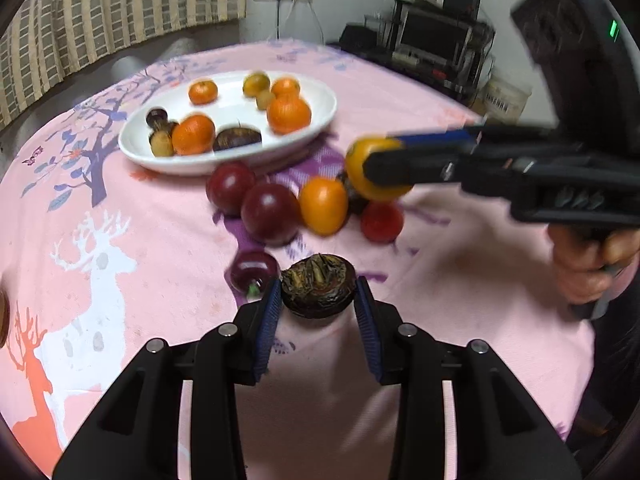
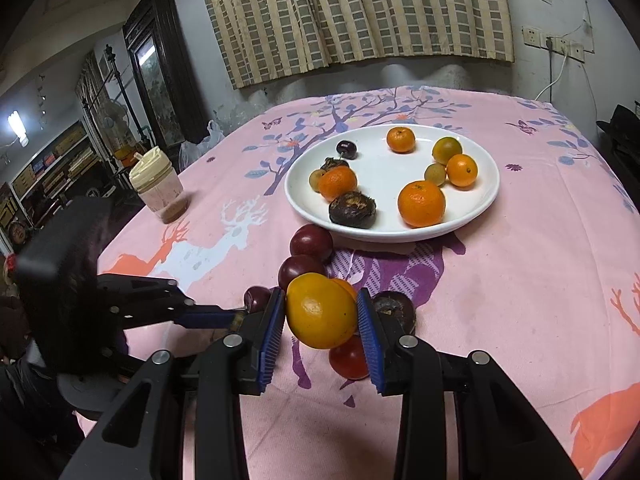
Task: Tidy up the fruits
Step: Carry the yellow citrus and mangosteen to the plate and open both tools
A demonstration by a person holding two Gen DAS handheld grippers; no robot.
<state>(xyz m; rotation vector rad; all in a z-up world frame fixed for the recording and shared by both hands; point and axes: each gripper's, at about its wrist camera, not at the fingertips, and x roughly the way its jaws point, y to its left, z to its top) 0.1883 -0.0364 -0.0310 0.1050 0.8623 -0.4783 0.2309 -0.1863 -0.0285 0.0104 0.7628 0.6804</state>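
Fruit in left gripper [image 1: 318,294]: dark brown water chestnut [image 1: 319,285] sits between the blue pads, both pads touching its sides, fingers closed onto it.
Fruit in right gripper [image 2: 322,312]: yellow-orange citrus [image 2: 321,311] is pinched between both pads, fingers part-way closed around it and raised off the cloth.
Beyond the left fingertips: small dark cherry [image 1: 254,272] just beside the left pad; further ahead two dark red plums [image 1: 269,211], an orange fruit [image 1: 323,205] and a red fruit [image 1: 381,222] on the pink tablecloth [image 1: 120,200].
Beyond the right fingertips: white plate [image 2: 486,196] holding mandarins [image 2: 421,203], another water chestnut and small fruits.
Left of the right fingers: lidded jar [image 2: 158,184], well apart.
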